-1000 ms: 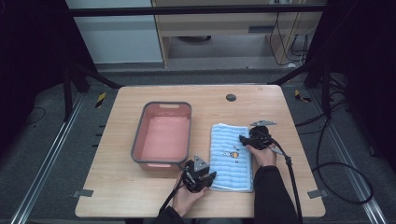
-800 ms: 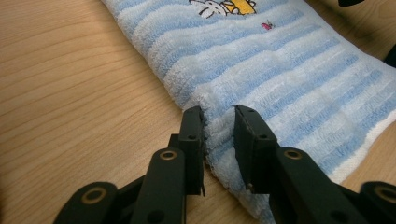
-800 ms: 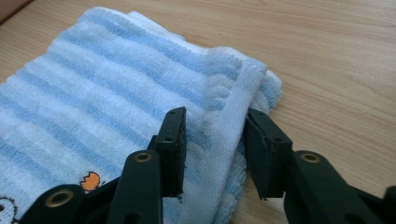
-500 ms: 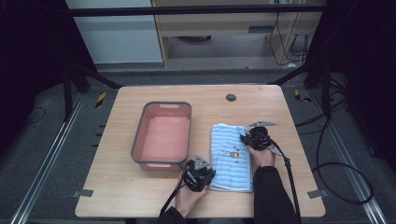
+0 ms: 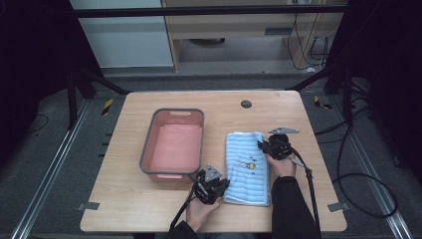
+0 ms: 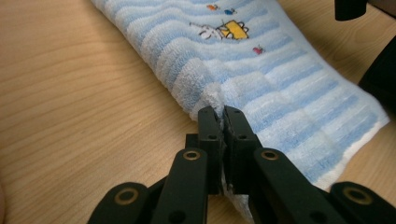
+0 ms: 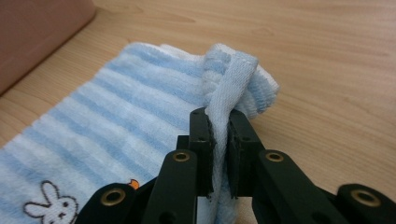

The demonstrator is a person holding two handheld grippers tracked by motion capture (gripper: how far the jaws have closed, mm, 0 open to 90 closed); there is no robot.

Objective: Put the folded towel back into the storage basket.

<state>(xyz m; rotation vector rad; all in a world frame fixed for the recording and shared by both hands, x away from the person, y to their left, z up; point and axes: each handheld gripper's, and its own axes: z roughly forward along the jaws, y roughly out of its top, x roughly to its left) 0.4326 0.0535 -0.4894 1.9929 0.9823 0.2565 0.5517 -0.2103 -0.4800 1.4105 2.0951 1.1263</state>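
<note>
A folded blue-and-white striped towel (image 5: 246,167) with a small cartoon print lies flat on the wooden table, right of centre. My left gripper (image 5: 214,185) is shut on the towel's near left corner; in the left gripper view the towel (image 6: 261,74) edge is pinched between the jaws of that gripper (image 6: 223,119). My right gripper (image 5: 266,146) is shut on the towel's far right edge. The right gripper view shows a fold of the towel (image 7: 116,107) bunched up between the jaws of that gripper (image 7: 219,121).
A pink rectangular tub (image 5: 149,149) with a grey rim stands left of the towel, near my left gripper. A dark round hole (image 5: 246,104) marks the table's far side. Cables trail from both grippers off the table's near edge.
</note>
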